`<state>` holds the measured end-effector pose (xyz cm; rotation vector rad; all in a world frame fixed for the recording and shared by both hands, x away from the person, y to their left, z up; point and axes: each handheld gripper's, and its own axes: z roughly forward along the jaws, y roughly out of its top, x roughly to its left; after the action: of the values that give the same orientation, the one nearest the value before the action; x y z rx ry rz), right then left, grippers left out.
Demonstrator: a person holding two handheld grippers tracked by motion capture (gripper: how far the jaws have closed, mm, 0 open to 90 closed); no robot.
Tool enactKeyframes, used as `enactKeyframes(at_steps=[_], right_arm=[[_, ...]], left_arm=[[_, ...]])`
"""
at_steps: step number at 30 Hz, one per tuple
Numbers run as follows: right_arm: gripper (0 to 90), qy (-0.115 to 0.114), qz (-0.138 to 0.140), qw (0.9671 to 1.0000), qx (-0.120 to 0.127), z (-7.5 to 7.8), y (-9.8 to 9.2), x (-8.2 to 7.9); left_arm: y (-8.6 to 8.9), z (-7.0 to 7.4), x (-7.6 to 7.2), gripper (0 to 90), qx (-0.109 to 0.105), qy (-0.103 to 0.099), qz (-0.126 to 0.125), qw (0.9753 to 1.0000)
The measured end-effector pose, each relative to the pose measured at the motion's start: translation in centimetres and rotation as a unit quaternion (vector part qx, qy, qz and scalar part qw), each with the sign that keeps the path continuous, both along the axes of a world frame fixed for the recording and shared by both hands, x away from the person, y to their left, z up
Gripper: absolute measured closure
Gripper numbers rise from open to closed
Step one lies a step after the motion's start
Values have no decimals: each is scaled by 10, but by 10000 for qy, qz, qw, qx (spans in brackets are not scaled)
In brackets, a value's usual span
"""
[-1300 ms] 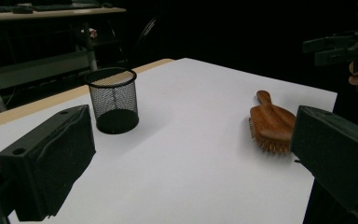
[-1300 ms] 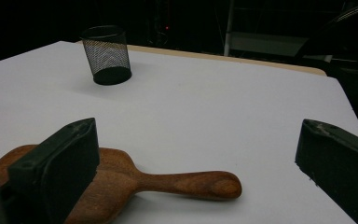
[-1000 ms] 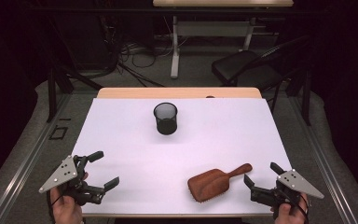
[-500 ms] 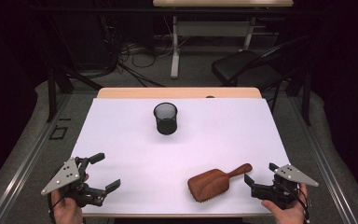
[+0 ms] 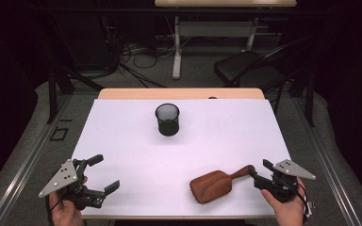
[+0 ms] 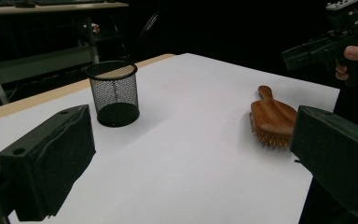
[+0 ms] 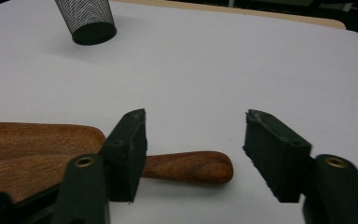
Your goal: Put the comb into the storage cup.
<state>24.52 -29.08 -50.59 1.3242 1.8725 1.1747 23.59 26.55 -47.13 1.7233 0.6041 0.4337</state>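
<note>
Hairbrush (image 5: 215, 186), wooden and bristles-down, is seen lying on the white desk (image 5: 122, 141) near the front edge at the person's right, its handle pointing toward the right tool (image 5: 258, 170). Compared with a second ago, that tool has been brought in from the desk's edge, so that its tips now sit just beside the handle's end, where before they were held apart from it. In the right gripper view the jaws are spread wide and nothing is held; the handle's rounded end (image 7: 200, 165) lies between them, close to one jaw, and no contact can be confirmed. A grasp on the handle is judged to be the step in hand, with only a short advance and a closing left. The left tool (image 5: 99, 176) is held over the front left corner, also spread apart and empty, well away from the brush. A black mesh cup (image 5: 168, 119) stands upright toward the far middle of the desk, untouched.
</note>
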Motion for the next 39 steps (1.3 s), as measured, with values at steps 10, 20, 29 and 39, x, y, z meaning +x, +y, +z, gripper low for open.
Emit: enactKeyframes(at_steps=[10,20,29,39], right_arm=[[471,311,197,9992,-132,1,4,20],[702,690,361,9963,-373,-1,17,39],[900,988,543,9916,-627,-14,30,54],[900,1291,490,9881,-674,-31,31,63]], left_arm=[[0,0,0,2,-13,25,27,10000],[1,0,0,2,-17,18,16,10000],[3,0,1,2,8,40,33,10000],[2,-1,1,2,12,35,20,10000]])
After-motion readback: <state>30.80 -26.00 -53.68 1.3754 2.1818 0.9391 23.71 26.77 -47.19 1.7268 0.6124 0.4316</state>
